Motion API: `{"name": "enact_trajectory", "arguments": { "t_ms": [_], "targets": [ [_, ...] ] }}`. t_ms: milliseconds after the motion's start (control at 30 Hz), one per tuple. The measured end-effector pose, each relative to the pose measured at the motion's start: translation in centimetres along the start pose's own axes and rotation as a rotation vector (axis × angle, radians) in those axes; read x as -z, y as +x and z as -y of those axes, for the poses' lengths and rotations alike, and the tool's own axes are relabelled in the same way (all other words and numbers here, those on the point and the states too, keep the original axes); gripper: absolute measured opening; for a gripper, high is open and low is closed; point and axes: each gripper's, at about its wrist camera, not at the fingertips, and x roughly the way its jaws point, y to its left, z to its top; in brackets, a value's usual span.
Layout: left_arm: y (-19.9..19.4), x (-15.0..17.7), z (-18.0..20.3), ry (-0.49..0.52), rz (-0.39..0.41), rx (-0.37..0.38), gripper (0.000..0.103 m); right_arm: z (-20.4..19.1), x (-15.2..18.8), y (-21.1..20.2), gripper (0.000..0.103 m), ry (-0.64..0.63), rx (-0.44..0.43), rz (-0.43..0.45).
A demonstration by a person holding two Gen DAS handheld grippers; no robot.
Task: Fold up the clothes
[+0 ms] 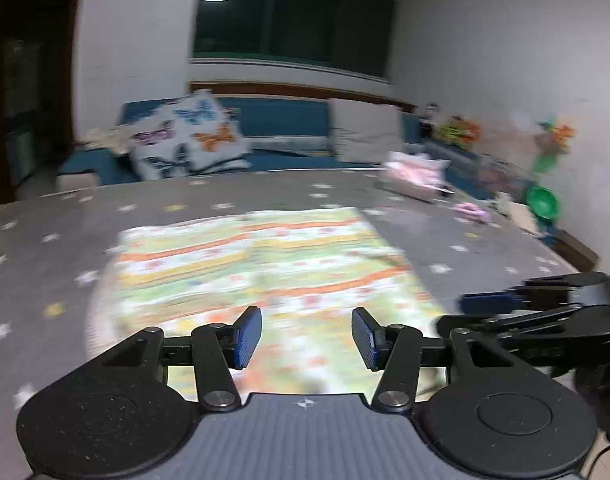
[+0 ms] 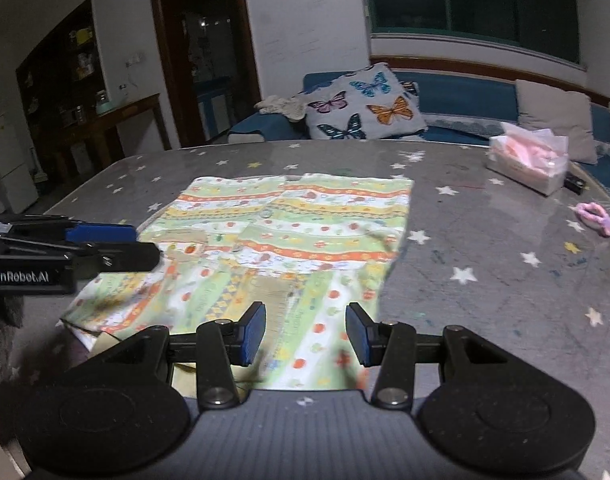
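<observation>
A small garment (image 2: 289, 232) with green, orange, yellow and white stripes lies flat on the grey star-patterned table (image 2: 505, 280), its sides folded in. It is blurred in the left wrist view (image 1: 265, 264). My left gripper (image 1: 307, 338) is open and empty, just above the garment's near edge. My right gripper (image 2: 305, 334) is open and empty over the garment's near right part. Each gripper shows at the side of the other's view: the right one (image 1: 517, 308) and the left one (image 2: 117, 244).
A clear box of pink tissue (image 2: 529, 164) and a pink hair tie (image 2: 595, 218) lie at the table's far right. A blue sofa (image 2: 465, 100) with a butterfly cushion (image 2: 365, 108) stands behind the table. Toys (image 1: 545, 184) line the right wall.
</observation>
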Motion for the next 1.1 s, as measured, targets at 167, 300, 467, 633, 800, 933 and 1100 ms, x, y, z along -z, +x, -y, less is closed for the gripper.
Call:
{"name": "enact_trajectory", "arguments": {
  "t_ms": [167,300,467,633,800,933,1100],
  "targets": [
    [-1.3,1.6,-5.2,-0.053,-0.033,-0.147,0.053,-1.2,-0.2,2.5,0.043,-0.004,-0.029,-0.043],
    [-1.7,2.8,-7.9,-0.091,-0.063,-0.206,0.053,-1.8,-0.2,4.3,0.036,-0.004,-0.027,-0.074],
    [-1.4,3.4,-8.6,-0.098,-0.072,-0.200,0.052,-2.1,-0.1,5.5,0.019,-0.007,-0.007,-0.090],
    [0.0,3.4,-8.3,-0.095,-0.086,-0.177,0.046,-2.5,-0.6,5.4,0.007,-0.029,0.018,-0.084],
    [0.6,3.6,-8.1,-0.087,-0.097,-0.185,0.037,-3.4,-2.4,3.6,0.006,-0.080,0.042,0.014],
    [0.9,3.6,-8.3,-0.079,-0.102,-0.203,0.036,-3.1,-2.8,4.2,0.007,-0.068,0.056,-0.001],
    [0.9,3.3,-8.3,-0.055,-0.099,-0.226,0.036,-1.8,-1.3,6.4,0.011,-0.040,0.069,-0.098]
  ]
}}
